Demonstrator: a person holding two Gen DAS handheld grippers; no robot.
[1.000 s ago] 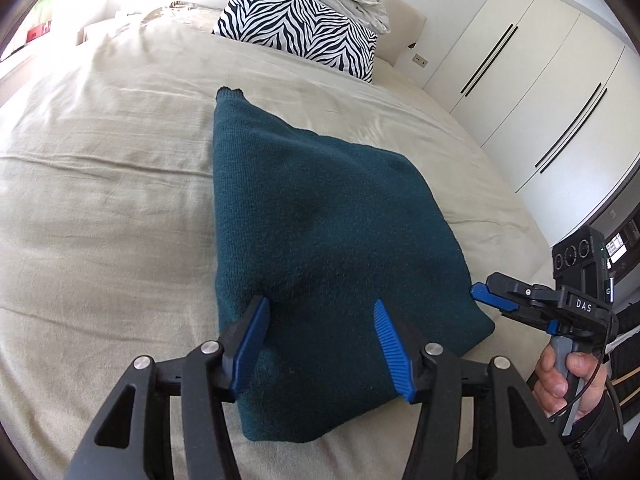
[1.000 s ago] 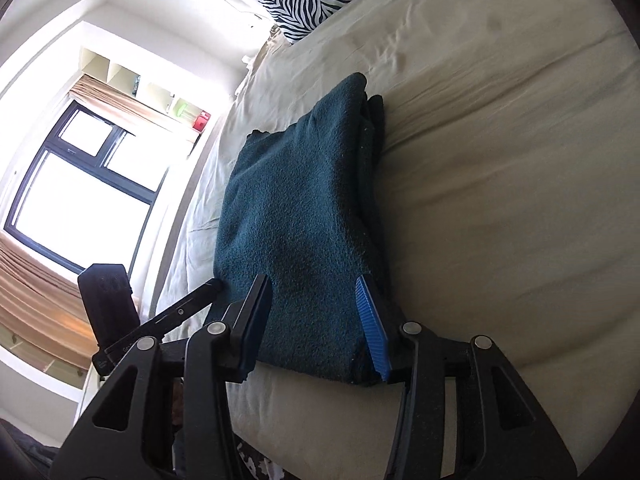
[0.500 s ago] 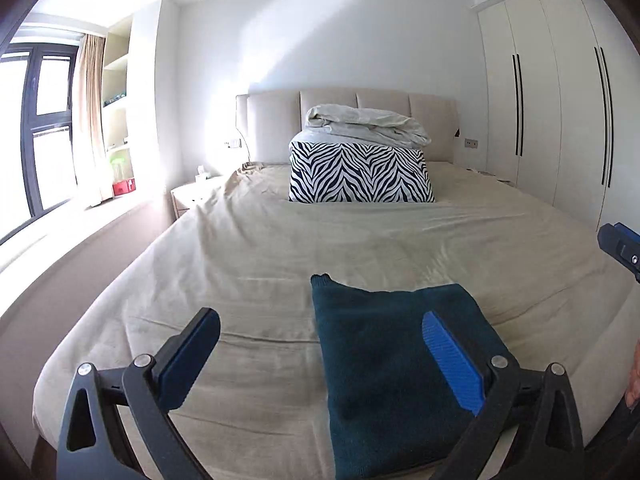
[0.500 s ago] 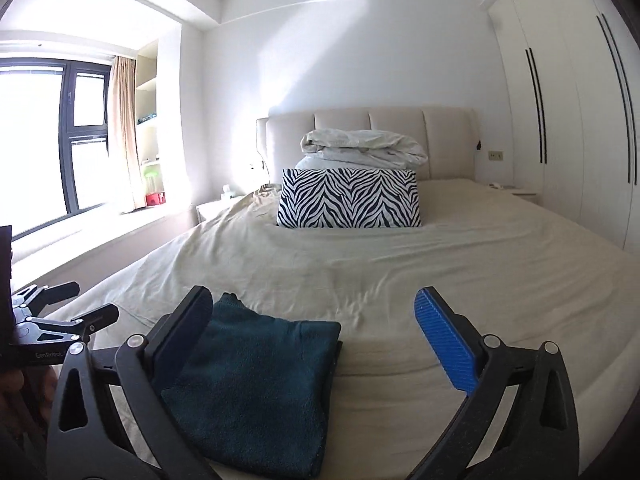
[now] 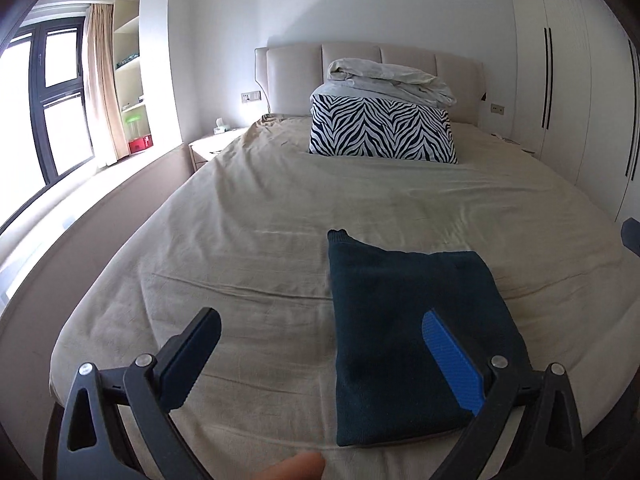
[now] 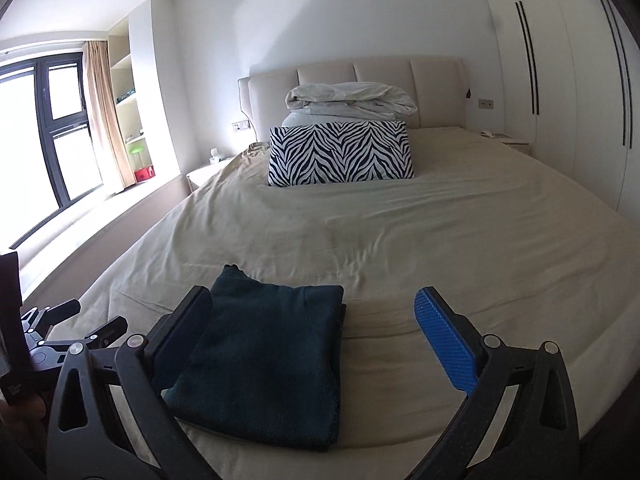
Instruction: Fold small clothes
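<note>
A dark teal folded garment (image 5: 408, 328) lies flat on the beige bed near its foot; it also shows in the right wrist view (image 6: 268, 356). My left gripper (image 5: 320, 344) is wide open and empty, held above and short of the garment, its right finger over the cloth's right side. My right gripper (image 6: 316, 320) is wide open and empty, held back from the garment, its left finger over the cloth's left edge. The left gripper's body (image 6: 48, 340) shows at the left edge of the right wrist view.
The beige bed sheet (image 5: 260, 240) stretches to a zebra-striped pillow (image 5: 380, 132) with a folded white duvet (image 5: 388, 80) at the headboard. White wardrobes (image 5: 580, 100) stand on the right, a window and sill (image 5: 40, 120) on the left.
Both grippers lifted off the folded garment, opened wide and pulled back toward the foot of the bed. The garment stays folded where it lay.
</note>
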